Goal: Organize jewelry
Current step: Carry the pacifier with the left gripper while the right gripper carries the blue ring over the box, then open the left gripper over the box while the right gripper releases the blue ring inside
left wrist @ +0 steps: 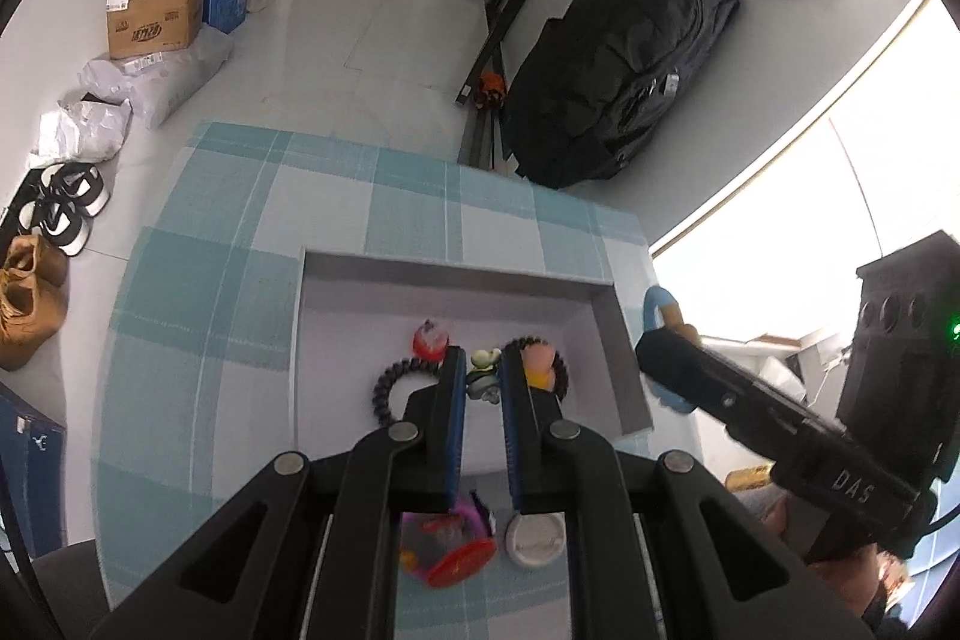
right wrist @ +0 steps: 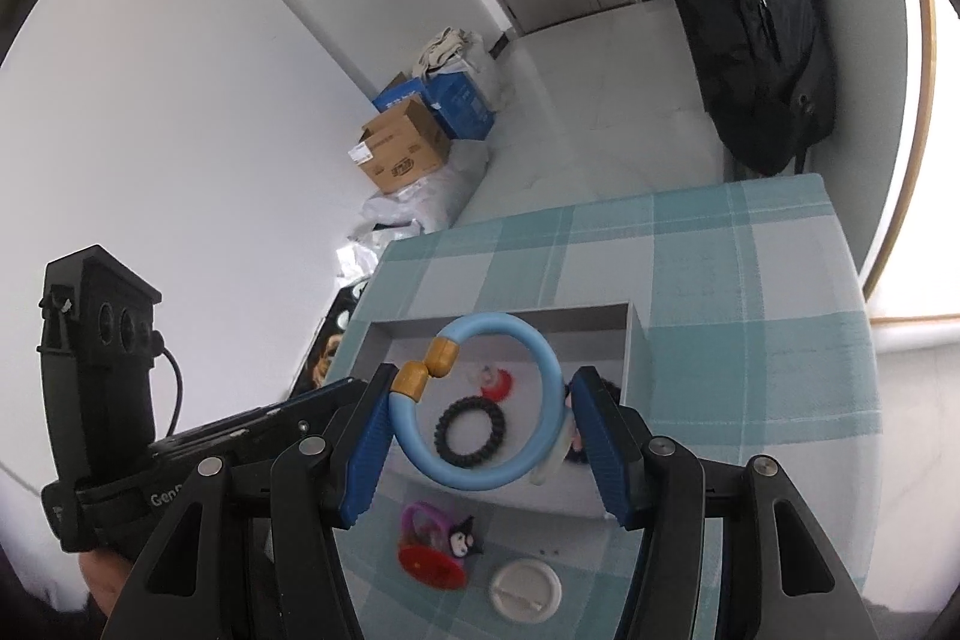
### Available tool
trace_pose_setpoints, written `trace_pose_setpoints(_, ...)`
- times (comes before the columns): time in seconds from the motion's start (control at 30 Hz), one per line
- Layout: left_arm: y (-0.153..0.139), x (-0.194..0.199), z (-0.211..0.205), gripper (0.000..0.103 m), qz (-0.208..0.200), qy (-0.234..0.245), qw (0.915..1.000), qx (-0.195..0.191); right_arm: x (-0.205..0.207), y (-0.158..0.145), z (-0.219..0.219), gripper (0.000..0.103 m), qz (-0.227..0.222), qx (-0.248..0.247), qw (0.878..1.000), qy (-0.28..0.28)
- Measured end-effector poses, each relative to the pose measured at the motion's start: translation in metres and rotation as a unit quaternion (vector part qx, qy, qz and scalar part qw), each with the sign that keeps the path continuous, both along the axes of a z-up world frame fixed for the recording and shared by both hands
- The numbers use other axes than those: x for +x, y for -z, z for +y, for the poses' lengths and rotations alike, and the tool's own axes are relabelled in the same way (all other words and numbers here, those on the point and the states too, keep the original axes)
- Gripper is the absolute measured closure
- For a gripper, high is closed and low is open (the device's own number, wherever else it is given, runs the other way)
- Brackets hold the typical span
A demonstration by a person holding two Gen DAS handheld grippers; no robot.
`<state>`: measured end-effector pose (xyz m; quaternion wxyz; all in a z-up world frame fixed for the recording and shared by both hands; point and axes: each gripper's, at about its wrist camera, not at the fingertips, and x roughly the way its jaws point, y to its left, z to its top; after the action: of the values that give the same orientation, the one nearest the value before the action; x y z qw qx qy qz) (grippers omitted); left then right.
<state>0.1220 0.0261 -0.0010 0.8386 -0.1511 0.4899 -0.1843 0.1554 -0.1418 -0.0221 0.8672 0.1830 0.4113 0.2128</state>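
My right gripper (right wrist: 485, 377) is shut on a light blue ring bracelet (right wrist: 543, 370) with two yellow beads, held across its width above the grey tray (right wrist: 636, 340). In the left wrist view that bracelet (left wrist: 659, 307) hangs just past the tray's right wall. My left gripper (left wrist: 483, 353) hovers over the tray (left wrist: 456, 268), shut, with only a thin slit between its pads and nothing gripped. Inside the tray lie a black spiral hair tie (right wrist: 471, 427), a red charm (right wrist: 495, 382) and a beaded tie with a pink charm (left wrist: 540, 358).
On the checked cloth (left wrist: 240, 280) in front of the tray lie a red and purple charm piece (right wrist: 438, 544) and a white round lid (right wrist: 525, 589). A black backpack (left wrist: 618, 70) stands beyond the table. Cardboard boxes (left wrist: 156, 10) and shoes (left wrist: 60, 208) sit on the floor.
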Motion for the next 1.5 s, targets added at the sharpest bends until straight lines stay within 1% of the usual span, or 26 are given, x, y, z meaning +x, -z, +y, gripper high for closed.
trace_pose_setpoints(0.1, 0.001, 0.002, 0.000, 0.096, -0.004, -0.001, 1.0000, -0.003, 0.005, 0.004, 0.001, 0.046, 0.007, 0.002, 1.000, 0.000)
trace_pose_setpoints(0.23, 0.007, 0.006, -0.001, 0.096, 0.004, -0.003, 1.0000, -0.001, 0.010, 0.010, 0.002, 0.046, 0.020, 0.009, 1.000, -0.002)
trace_pose_setpoints(0.33, 0.009, 0.008, 0.000, 0.096, 0.003, -0.001, 1.0000, -0.005, 0.013, 0.014, 0.003, 0.046, 0.028, 0.015, 0.999, -0.003)
trace_pose_setpoints(0.53, 0.019, 0.013, 0.003, 0.096, 0.017, -0.013, 0.9997, -0.014, 0.017, 0.021, 0.005, 0.045, 0.038, 0.010, 0.999, 0.001)
trace_pose_setpoints(0.6, 0.018, 0.012, 0.003, 0.096, 0.011, -0.011, 0.9997, -0.018, 0.017, 0.022, 0.007, 0.044, 0.037, 0.006, 0.999, 0.001)
trace_pose_setpoints(0.67, 0.015, 0.012, 0.000, 0.095, 0.009, -0.005, 0.9999, -0.012, 0.015, 0.019, 0.009, 0.044, 0.031, 0.000, 1.000, 0.002)
trace_pose_setpoints(0.7, 0.016, 0.013, -0.001, 0.089, 0.015, 0.001, 0.9999, -0.007, 0.014, 0.017, 0.009, 0.039, 0.025, -0.001, 1.000, 0.004)
trace_pose_setpoints(0.73, 0.016, 0.015, -0.003, 0.085, 0.022, 0.004, 0.9997, 0.000, 0.012, 0.014, 0.008, 0.028, 0.018, -0.001, 1.000, 0.007)
trace_pose_setpoints(0.77, 0.016, 0.016, -0.002, 0.074, 0.029, 0.008, 0.9996, 0.001, 0.011, 0.012, 0.006, 0.024, 0.011, -0.001, 1.000, 0.011)
trace_pose_setpoints(0.8, 0.016, 0.016, -0.001, 0.062, 0.030, 0.008, 0.9995, -0.001, 0.008, 0.008, 0.003, 0.021, 0.001, 0.002, 1.000, 0.016)
trace_pose_setpoints(0.83, 0.014, 0.014, 0.003, 0.055, 0.024, 0.001, 0.9997, -0.007, 0.005, 0.004, 0.000, 0.021, -0.007, 0.008, 1.000, 0.017)
trace_pose_setpoints(0.87, 0.011, 0.012, 0.006, 0.045, 0.014, -0.005, 0.9998, -0.014, 0.003, 0.001, -0.002, 0.020, -0.013, 0.014, 1.000, 0.017)
trace_pose_setpoints(0.9, 0.010, 0.010, 0.008, 0.041, 0.006, -0.010, 0.9998, -0.014, 0.000, -0.002, -0.006, 0.019, -0.022, 0.018, 0.999, 0.020)
trace_pose_setpoints(0.97, 0.005, 0.008, 0.013, 0.040, -0.005, -0.020, 0.9997, -0.013, -0.002, -0.004, -0.009, 0.017, -0.027, 0.018, 0.999, 0.025)
trace_pose_setpoints(1.1, 0.008, 0.007, 0.019, 0.040, 0.006, -0.026, 0.9994, -0.021, -0.003, 0.000, -0.022, 0.014, -0.016, 0.022, 0.999, 0.047)
trace_pose_setpoints(1.13, 0.008, 0.007, 0.019, 0.040, 0.007, -0.027, 0.9995, -0.012, -0.004, 0.001, -0.025, 0.013, -0.013, 0.022, 0.998, 0.050)
trace_pose_setpoints(1.2, 0.006, 0.006, 0.020, 0.040, -0.006, -0.037, 0.9992, 0.012, -0.005, 0.003, -0.030, 0.010, -0.012, 0.025, 0.998, 0.056)
trace_pose_setpoints(1.3, 0.003, 0.004, 0.019, 0.040, -0.021, -0.042, 0.9987, 0.019, -0.007, 0.005, -0.034, 0.005, -0.008, 0.043, 0.998, 0.054)
trace_pose_setpoints(1.4, -0.002, 0.000, 0.021, 0.039, -0.034, -0.042, 0.9983, 0.019, -0.008, 0.005, -0.034, 0.005, -0.011, 0.035, 0.998, 0.055)
trace_pose_setpoints(1.43, -0.004, -0.003, 0.022, 0.038, -0.038, -0.043, 0.9982, 0.020, -0.010, 0.003, -0.035, 0.004, -0.014, 0.032, 0.998, 0.055)
trace_pose_setpoints(1.5, -0.003, -0.008, 0.024, 0.031, -0.043, -0.049, 0.9977, 0.018, -0.014, -0.001, -0.034, 0.000, -0.026, 0.026, 0.997, 0.061)
